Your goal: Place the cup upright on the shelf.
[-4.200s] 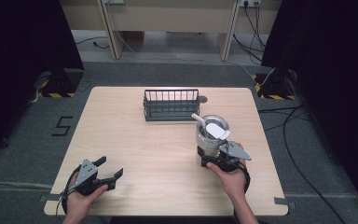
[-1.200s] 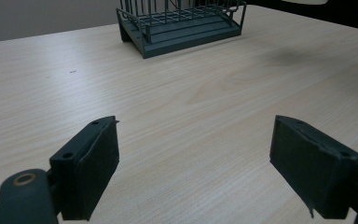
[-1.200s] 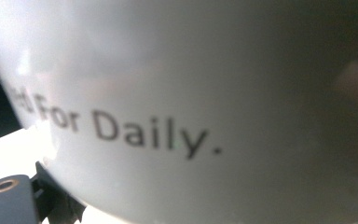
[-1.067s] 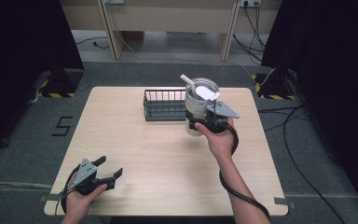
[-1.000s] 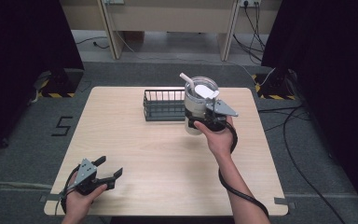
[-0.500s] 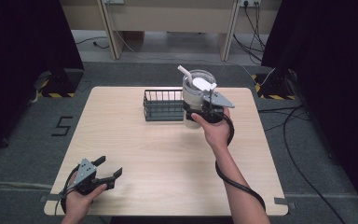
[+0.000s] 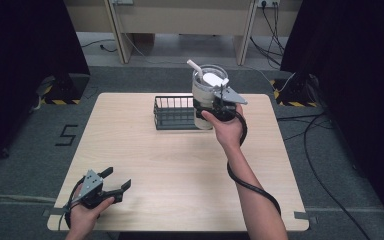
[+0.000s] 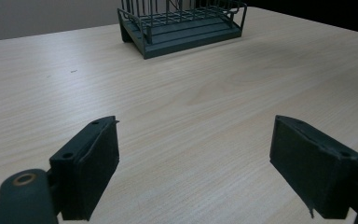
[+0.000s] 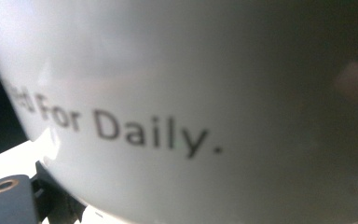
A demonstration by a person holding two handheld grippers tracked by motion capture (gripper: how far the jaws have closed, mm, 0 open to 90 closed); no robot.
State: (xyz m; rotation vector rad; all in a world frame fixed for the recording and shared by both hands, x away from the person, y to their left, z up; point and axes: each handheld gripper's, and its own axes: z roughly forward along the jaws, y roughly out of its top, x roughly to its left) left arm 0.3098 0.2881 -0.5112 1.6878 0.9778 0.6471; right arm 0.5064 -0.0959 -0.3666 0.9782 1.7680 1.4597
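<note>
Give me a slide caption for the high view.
Right tool carries a lidded cup with straw above the wire basket; left tool rests open near the table edge.

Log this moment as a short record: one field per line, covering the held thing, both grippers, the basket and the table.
held thing: a pale cup with a white straw, lifted off the table
cup lettering: "For Daily." reads on its side
right gripper: shut on the cup, at the basket's right end
left gripper: open, holding nothing, near the table's front left corner
basket: dark wire basket, far side of the table; nothing seen inside
table: light wood
</note>
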